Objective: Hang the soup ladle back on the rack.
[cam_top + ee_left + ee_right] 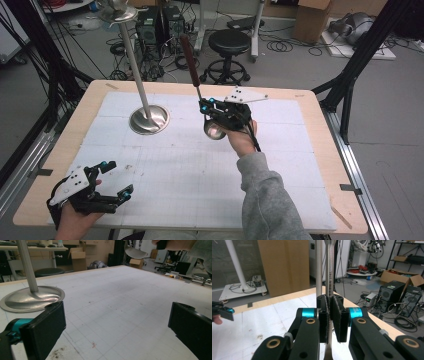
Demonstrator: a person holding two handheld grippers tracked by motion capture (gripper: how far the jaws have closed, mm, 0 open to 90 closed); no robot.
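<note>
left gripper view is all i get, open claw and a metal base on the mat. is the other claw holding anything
Observer: Yes, the right claw is shut on the metal shaft of a ladle.
Operator: which way up is it
Observer: Near upright in the high view: brown handle above the claw, bowl just below it.
Operator: how close to that base
Observer: Clear of it. In the high view the stand is to the ladle's left, with bare mat between them.
</note>
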